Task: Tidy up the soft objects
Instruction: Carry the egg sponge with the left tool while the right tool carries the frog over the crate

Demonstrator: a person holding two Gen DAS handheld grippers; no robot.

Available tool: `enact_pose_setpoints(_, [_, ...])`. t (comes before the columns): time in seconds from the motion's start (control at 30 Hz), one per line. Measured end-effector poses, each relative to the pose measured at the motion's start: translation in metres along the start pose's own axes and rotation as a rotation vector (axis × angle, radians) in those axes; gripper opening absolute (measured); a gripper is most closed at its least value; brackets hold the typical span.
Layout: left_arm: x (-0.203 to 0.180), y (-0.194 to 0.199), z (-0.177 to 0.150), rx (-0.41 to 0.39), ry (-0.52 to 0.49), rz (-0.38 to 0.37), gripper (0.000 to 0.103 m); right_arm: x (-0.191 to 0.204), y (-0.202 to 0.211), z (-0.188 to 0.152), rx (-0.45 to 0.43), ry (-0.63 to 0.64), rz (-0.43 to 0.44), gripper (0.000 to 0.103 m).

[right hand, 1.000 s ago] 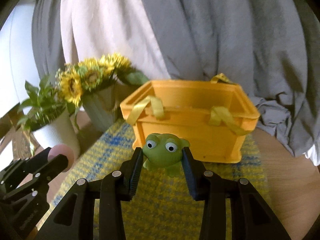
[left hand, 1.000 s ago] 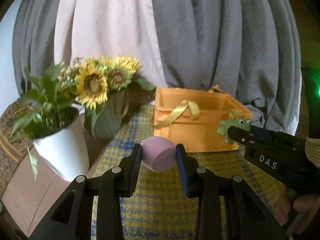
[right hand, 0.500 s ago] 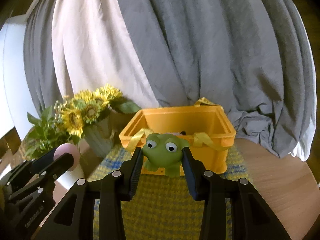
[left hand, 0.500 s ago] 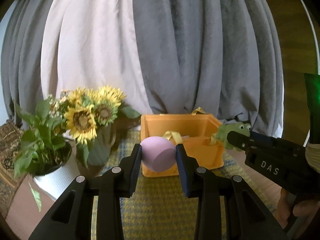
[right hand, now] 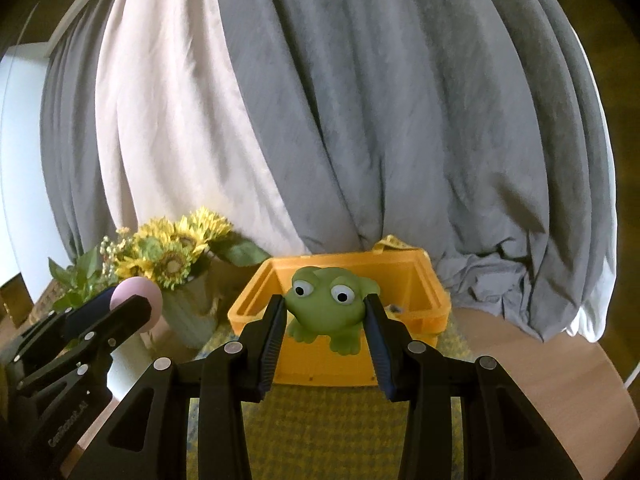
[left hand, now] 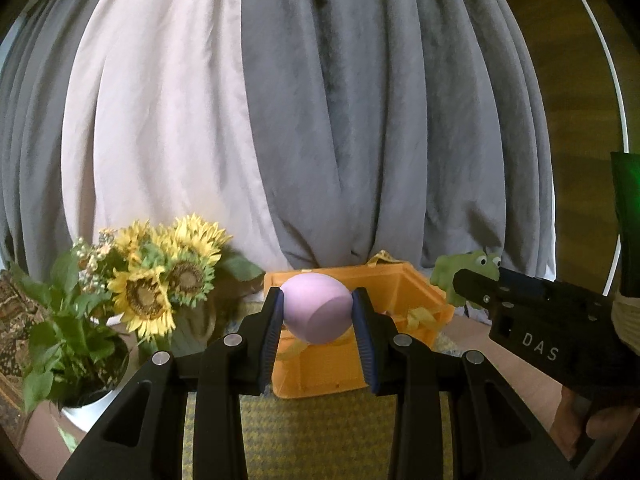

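Note:
My left gripper point(left hand: 317, 312) is shut on a pale purple egg-shaped soft toy point(left hand: 314, 312), held in the air in front of an orange crate point(left hand: 416, 292) with yellow ribbon handles. My right gripper point(right hand: 325, 312) is shut on a green frog toy point(right hand: 326, 306) with big white eyes, also raised before the crate point(right hand: 434, 292). In the left wrist view the frog point(left hand: 466, 268) and the right gripper show at the right. In the right wrist view the purple toy point(right hand: 136, 296) and the left gripper show at the left. The crate's inside is mostly hidden.
The crate stands on a yellow and blue checked cloth point(right hand: 328, 424) on a wooden table point(right hand: 552, 380). Sunflowers in a vase point(left hand: 168, 280) and a potted green plant in a white pot point(left hand: 80, 400) stand to the left. Grey and white curtains point(right hand: 320, 120) hang behind.
Both grippers have risen with their toys, and both views have tilted up. The crate now sits lower in the frames and its open top shows.

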State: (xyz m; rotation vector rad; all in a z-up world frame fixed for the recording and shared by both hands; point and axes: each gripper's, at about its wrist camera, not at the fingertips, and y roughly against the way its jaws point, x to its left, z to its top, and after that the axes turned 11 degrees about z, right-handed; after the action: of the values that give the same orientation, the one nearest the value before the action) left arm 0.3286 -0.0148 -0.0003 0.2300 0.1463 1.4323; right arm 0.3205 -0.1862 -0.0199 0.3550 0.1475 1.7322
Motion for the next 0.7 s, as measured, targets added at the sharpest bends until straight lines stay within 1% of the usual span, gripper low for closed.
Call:
enact_pose_setpoints(0.5, [-0.017,-0.030,0.028,-0.054,-0.013,-0.013,0.034,-0.016,-0.017,0.026,-0.051,0.010,-0.015,0.041])
enact_pose_setpoints(0.7, [-0.019,-0.053,0.035,-0.059,-0.022,-0.016,0.034,-0.021,-0.032,0.034,-0.061,0.014,-0.014,0.041])
